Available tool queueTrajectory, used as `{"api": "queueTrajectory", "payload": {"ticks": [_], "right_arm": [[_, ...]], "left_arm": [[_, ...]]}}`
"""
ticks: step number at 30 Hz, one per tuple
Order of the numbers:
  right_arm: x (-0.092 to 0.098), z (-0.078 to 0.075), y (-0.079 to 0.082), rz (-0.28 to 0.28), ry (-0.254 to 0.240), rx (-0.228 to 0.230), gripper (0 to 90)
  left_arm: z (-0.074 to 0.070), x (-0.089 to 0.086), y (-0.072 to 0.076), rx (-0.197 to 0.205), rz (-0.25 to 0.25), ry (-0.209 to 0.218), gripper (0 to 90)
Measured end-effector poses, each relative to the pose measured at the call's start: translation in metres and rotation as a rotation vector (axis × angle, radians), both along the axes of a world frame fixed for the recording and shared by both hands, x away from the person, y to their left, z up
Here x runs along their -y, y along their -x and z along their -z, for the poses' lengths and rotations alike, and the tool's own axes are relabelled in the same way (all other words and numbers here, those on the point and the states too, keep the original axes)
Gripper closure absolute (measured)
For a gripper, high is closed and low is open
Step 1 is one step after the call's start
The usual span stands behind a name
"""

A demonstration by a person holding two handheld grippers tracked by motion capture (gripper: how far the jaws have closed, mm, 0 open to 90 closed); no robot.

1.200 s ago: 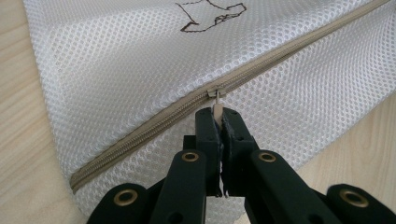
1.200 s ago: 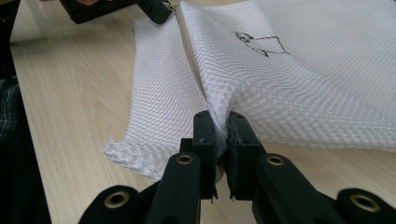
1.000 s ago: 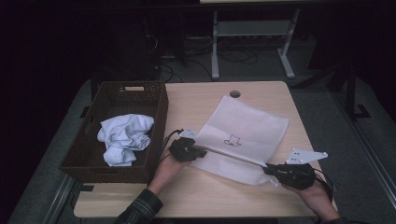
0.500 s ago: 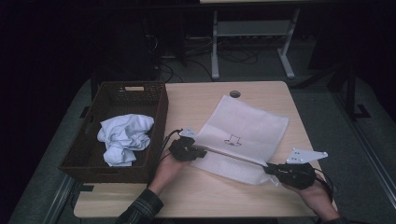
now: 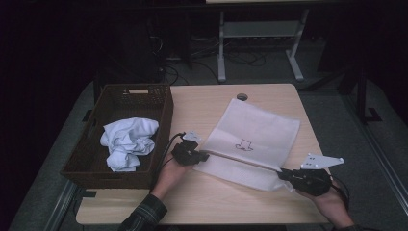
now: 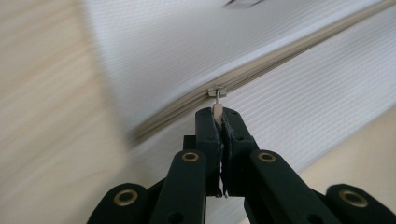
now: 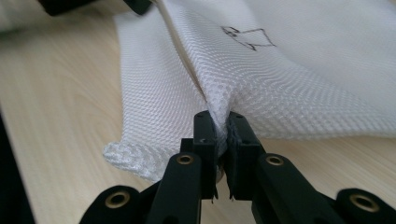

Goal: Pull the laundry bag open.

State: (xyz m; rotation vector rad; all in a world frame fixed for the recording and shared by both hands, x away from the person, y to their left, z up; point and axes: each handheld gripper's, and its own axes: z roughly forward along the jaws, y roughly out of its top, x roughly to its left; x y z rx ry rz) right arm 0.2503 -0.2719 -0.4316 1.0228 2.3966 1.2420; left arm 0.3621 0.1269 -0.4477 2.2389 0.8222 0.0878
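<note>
A white mesh laundry bag (image 5: pixel 257 132) with a small dark print lies flat on the wooden table (image 5: pixel 202 108), its zipper (image 5: pixel 240 160) running across it. My left gripper (image 5: pixel 204 156) sits at the zipper's left end, shut on the zipper pull (image 6: pixel 217 108), with the slider just beyond its tips. My right gripper (image 5: pixel 280 176) is at the zipper's right end, shut on a pinched fold of the bag's mesh (image 7: pixel 219 112). The left gripper view has the zipper (image 6: pixel 280 58) running up to the right across the white fabric.
A dark woven basket (image 5: pixel 120 98) stands at the table's left with a crumpled white cloth (image 5: pixel 127 142) inside. A round cable hole (image 5: pixel 242 96) lies near the far edge. Metal table legs (image 5: pixel 221 43) and cables stand on the floor behind.
</note>
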Motion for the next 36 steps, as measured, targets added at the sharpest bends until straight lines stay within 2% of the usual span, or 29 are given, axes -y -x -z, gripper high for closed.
{"api": "queueTrajectory", "payload": {"ticks": [2,5,6,7,9,11,15,19,22,25,31,36], "right_arm": [[0.007,0.001,0.001,0.025,-0.01,-0.009,83.5],[0.01,0.001,0.002,0.032,-0.011,-0.006,83.5],[0.011,0.001,0.003,0.032,-0.008,-0.007,83.5],[0.012,0.002,0.003,0.036,-0.005,-0.01,83.5],[0.016,0.002,0.003,0.056,0.004,-0.012,83.5],[0.019,0.003,0.003,0.065,0.003,-0.018,83.4],[0.023,0.004,0.0,0.089,0.0,-0.021,83.1],[0.028,0.006,-0.003,0.102,0.0,-0.021,82.4],[0.033,0.007,-0.004,0.117,-0.002,-0.017,81.8],[0.037,0.009,-0.008,0.128,0.004,-0.018,81.0],[0.045,0.011,-0.015,0.162,0.01,-0.021,80.9],[0.056,0.013,-0.024,0.197,0.015,-0.026,80.8]], "left_arm": [[0.001,-0.002,-0.001,0.002,-0.006,-0.005,87.4],[0.0,0.0,0.0,0.007,-0.007,-0.003,87.4],[0.001,0.001,0.0,0.01,-0.015,-0.013,87.4],[0.001,0.0,0.0,0.023,-0.032,-0.044,87.4],[0.003,-0.002,-0.003,0.01,-0.039,-0.038,87.4],[0.004,0.002,-0.002,0.019,-0.038,-0.051,87.4],[0.005,0.006,-0.006,0.011,-0.034,-0.024,87.2],[0.004,0.014,-0.013,0.018,-0.02,-0.027,87.1],[0.005,0.019,-0.02,0.019,0.002,-0.027,87.0],[0.002,0.026,-0.03,0.039,0.009,-0.03,87.0],[-0.005,0.041,-0.052,0.057,0.021,-0.006,87.0],[-0.005,0.058,-0.071,0.063,0.031,0.005,86.9]]}}
